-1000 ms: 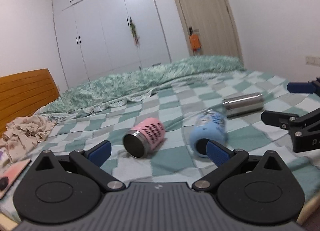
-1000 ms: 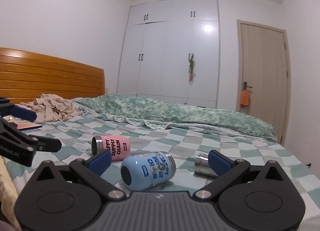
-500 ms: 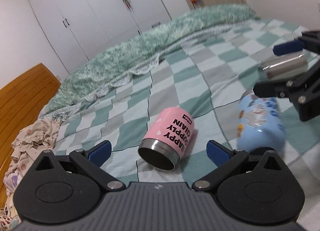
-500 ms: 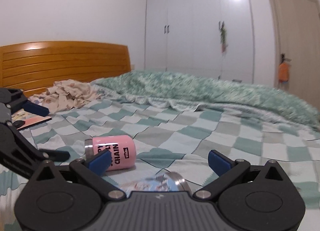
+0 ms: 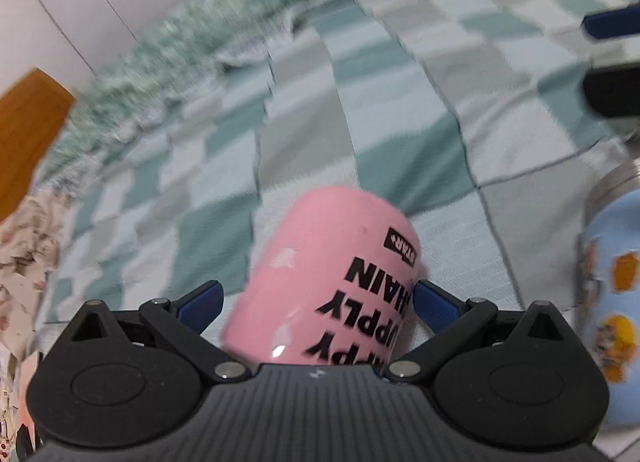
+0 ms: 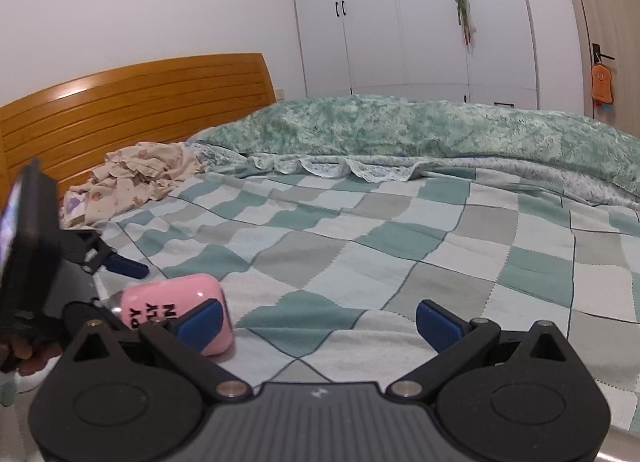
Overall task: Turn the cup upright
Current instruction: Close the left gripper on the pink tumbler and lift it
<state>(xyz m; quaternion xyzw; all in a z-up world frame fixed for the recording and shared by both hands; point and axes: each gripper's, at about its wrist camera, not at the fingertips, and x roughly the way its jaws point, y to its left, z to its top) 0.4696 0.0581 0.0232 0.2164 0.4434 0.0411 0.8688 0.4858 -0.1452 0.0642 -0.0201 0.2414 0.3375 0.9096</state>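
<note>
A pink cup (image 5: 332, 282) with black lettering lies on its side on the checked bedspread (image 5: 400, 158). My left gripper (image 5: 316, 304) is open with the cup between its blue fingertips; the right pad (image 5: 434, 304) is at the cup's side, the left pad (image 5: 200, 302) slightly apart. The cup also shows in the right wrist view (image 6: 172, 308), with the left gripper (image 6: 100, 262) around it. My right gripper (image 6: 318, 322) is open and empty above the bedspread. A blue cup (image 5: 612, 310) lies at the right edge of the left wrist view.
A green quilt (image 6: 440, 134) is bunched along the far side of the bed. Crumpled clothes (image 6: 136, 178) lie near the wooden headboard (image 6: 132, 102). White wardrobes (image 6: 420, 18) stand behind. The right gripper shows at the right edge of the left wrist view (image 5: 612, 62).
My left gripper has moved forward and down until the pink cup lies between its fingers. My right gripper has moved past the blue cup, which has left its view.
</note>
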